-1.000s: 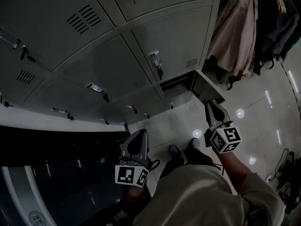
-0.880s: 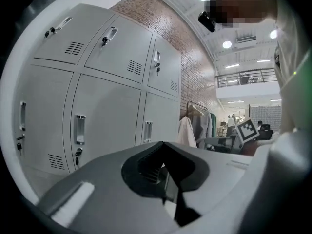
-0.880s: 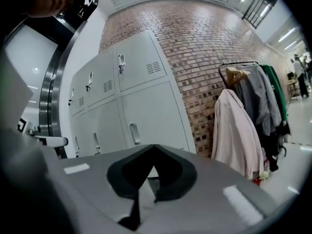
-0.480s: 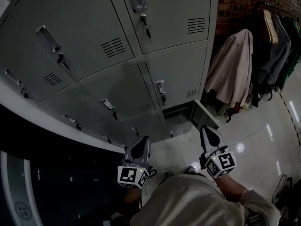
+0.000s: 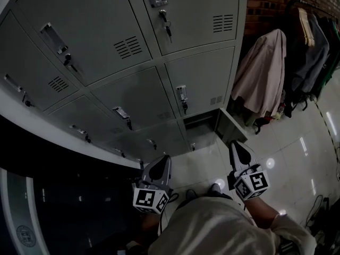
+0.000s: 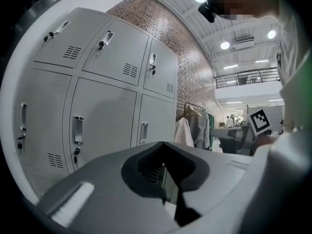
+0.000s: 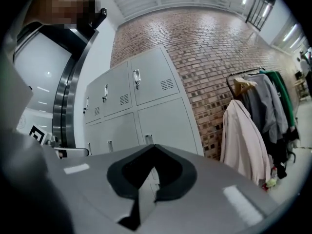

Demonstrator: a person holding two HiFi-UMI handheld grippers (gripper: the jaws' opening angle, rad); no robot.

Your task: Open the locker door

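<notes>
Currently the left gripper (image 5: 162,159) and right gripper (image 5: 235,145) both have jaws together with nothing between them, aimed at the locker bank (image 5: 106,41) and well short of it. The locker door (image 5: 232,122) at the bank's bottom right corner stands swung out, long axis vertical, free edge pointing toward the right gripper.

Dim head view, glare spots on glossy floor (image 5: 295,154), fisheye-warped dark edges

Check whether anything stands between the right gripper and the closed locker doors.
Nothing visible does. The right gripper, jaws shut, is apart from the locker doors, with only floor between them. The hanging coats stand off to the right.
</notes>
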